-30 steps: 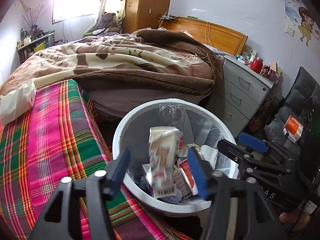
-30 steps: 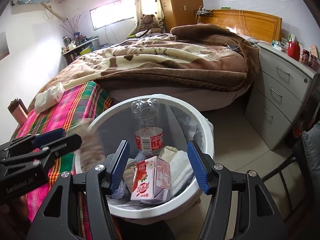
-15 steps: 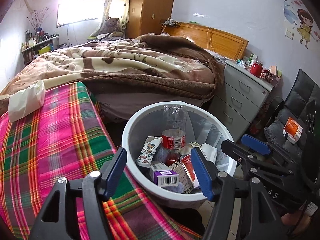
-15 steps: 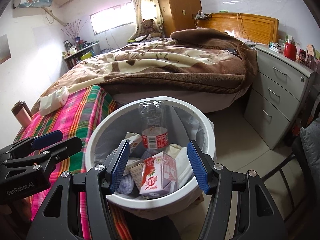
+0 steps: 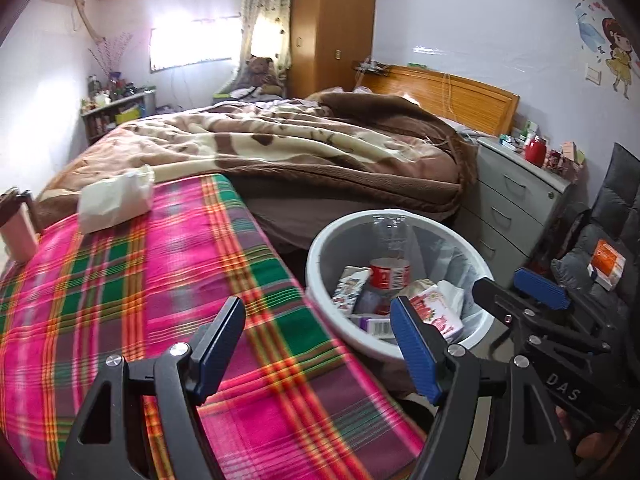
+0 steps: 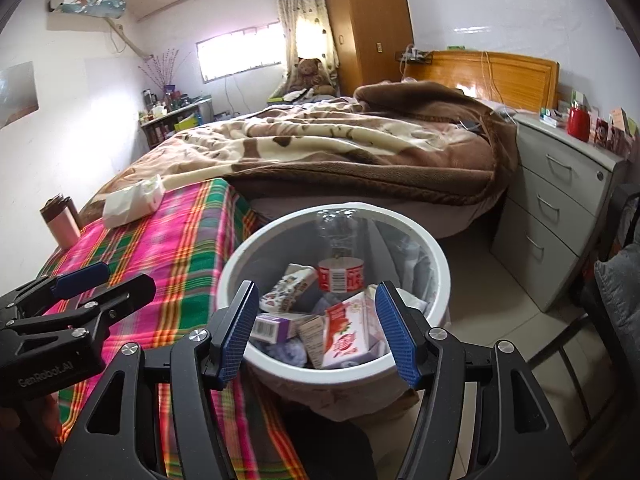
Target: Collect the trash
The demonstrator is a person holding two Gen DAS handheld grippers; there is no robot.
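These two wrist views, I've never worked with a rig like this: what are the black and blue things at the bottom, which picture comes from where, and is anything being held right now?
There is no robot arm. A person carries a hand-held two-finger tool in each hand, each with a fisheye camera looking forward along its fingers. The black arms with blue pads at the bottom of each picture are that tool's own jaws.

One picture comes from the left gripper, above the plaid cloth; the right tool shows at its right edge. The other comes from the right gripper, facing the white bin; the left tool shows at its left edge.

Both sets of jaws are opening, with nothing between them. The bin holds a clear bottle and drink cartons. On the cloth lie a white tissue pack and a pink cup.
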